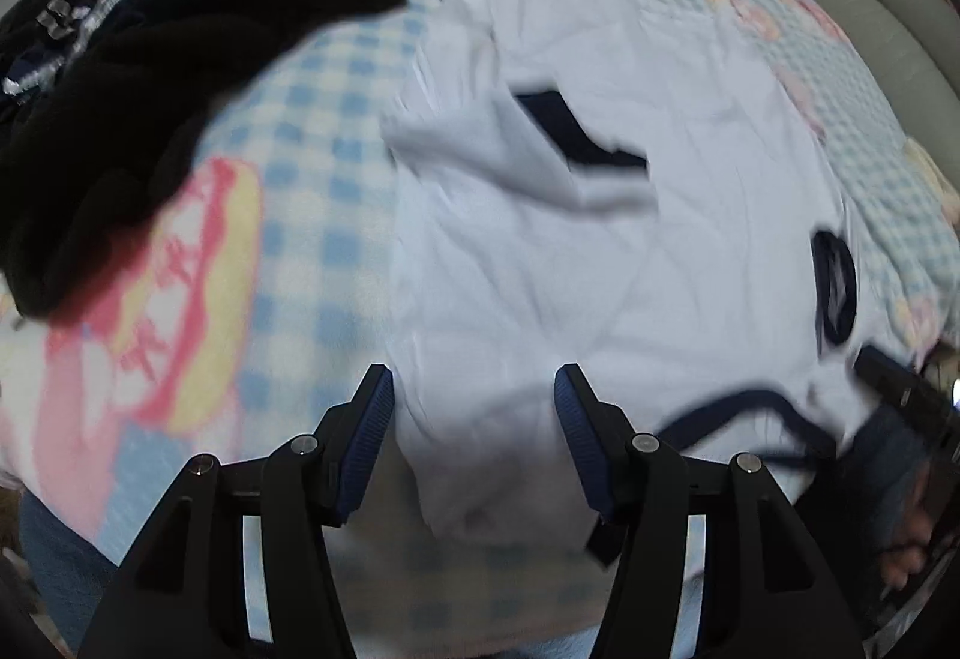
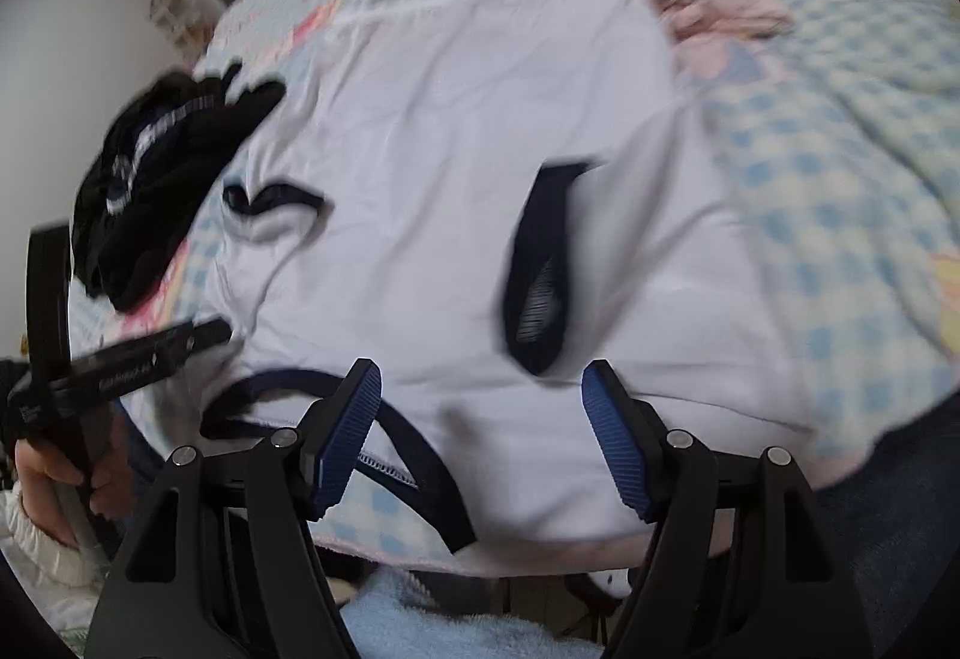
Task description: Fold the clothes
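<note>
Both of your grippers stand with jaws spread wide, gripping nothing: your left gripper (image 1: pixel 474 389) and right gripper (image 2: pixel 480 383) hover over the near hem-side of the white T-shirt (image 1: pixel 600 251). It lies spread flat on the checked bed (image 1: pixel 312 167), long axis running away from you, navy collar (image 2: pixel 384 455) at the near edge. Dark clothes (image 1: pixel 138 77) are piled at the bed's left edge.

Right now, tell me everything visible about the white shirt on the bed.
The white shirt looks like soft, thin, wrinkled fabric with dark navy trim at its neck opening and sleeve cuffs. It lies spread mostly flat on the checked blanket, one sleeve turned over its body. The black clothes pile sits beside it. Both grippers hover open above its near edge, gripping nothing.
</note>
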